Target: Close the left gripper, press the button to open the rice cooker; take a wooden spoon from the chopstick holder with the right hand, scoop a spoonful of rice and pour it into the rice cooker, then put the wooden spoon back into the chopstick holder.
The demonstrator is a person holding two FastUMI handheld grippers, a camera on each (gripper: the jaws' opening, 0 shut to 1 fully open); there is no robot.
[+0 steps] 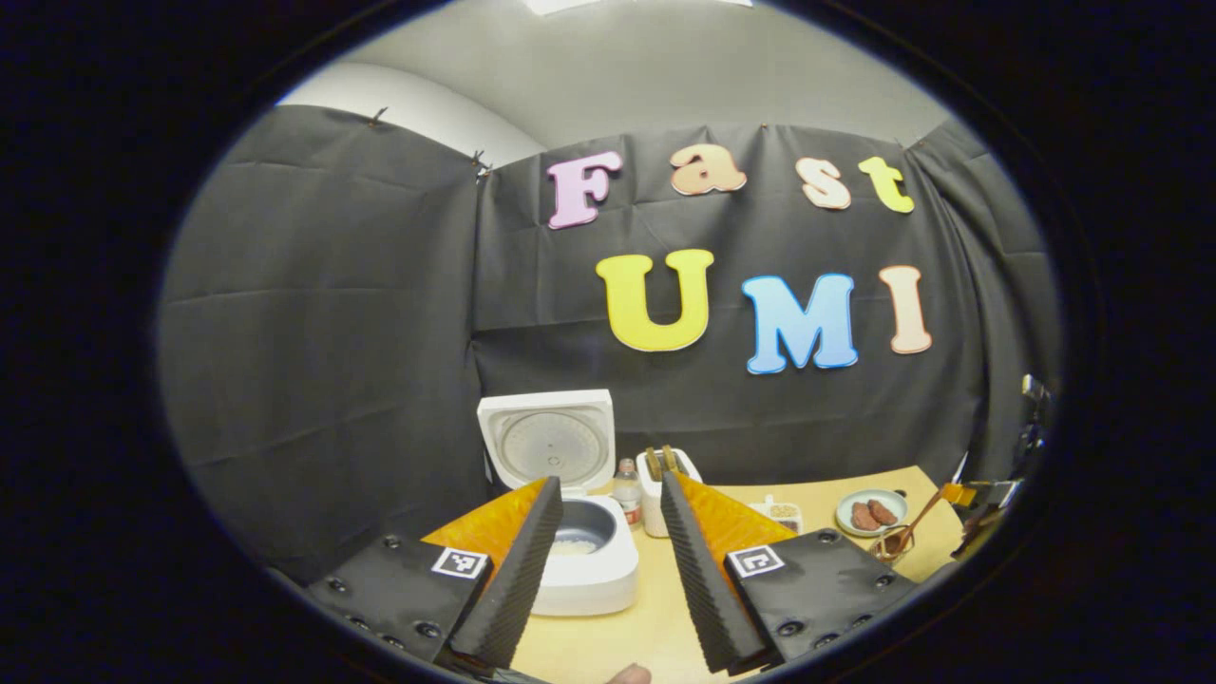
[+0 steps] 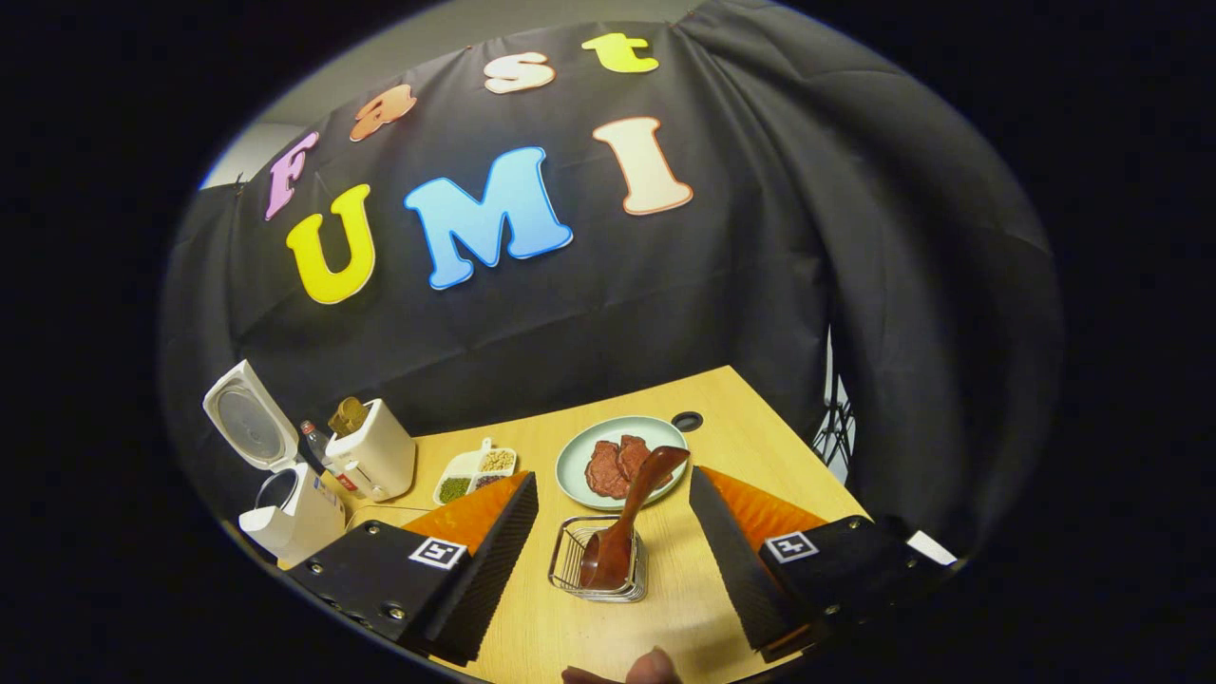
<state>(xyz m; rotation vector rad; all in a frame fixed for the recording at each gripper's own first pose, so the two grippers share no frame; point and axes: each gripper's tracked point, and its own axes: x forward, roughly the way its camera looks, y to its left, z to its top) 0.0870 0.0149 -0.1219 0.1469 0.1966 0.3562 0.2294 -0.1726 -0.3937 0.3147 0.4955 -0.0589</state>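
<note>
In the wire chopstick holder, just ahead of the right gripper, stands the wooden spoon, one end down in the basket and the other slanting up toward the plate behind it. It looks stiff and light, and its glossy finish suggests it could slip, so the narrow shaft above the basket rim seems the best place to take hold. The right gripper's fingers are spread wide to either side of the holder, with nothing between them.

The holder sits on the wooden table, with the plate of reddish-brown food just beyond it. Farther left lie a divided dish of grains, a white box and the rice cooker, whose lid stands raised.

In the left gripper view the rice cooker shows its lid up and some pale grains in the pot, so the scoop appears already poured and the spoon returned. The left gripper hangs near the cooker with fingers wide apart and empty.
</note>
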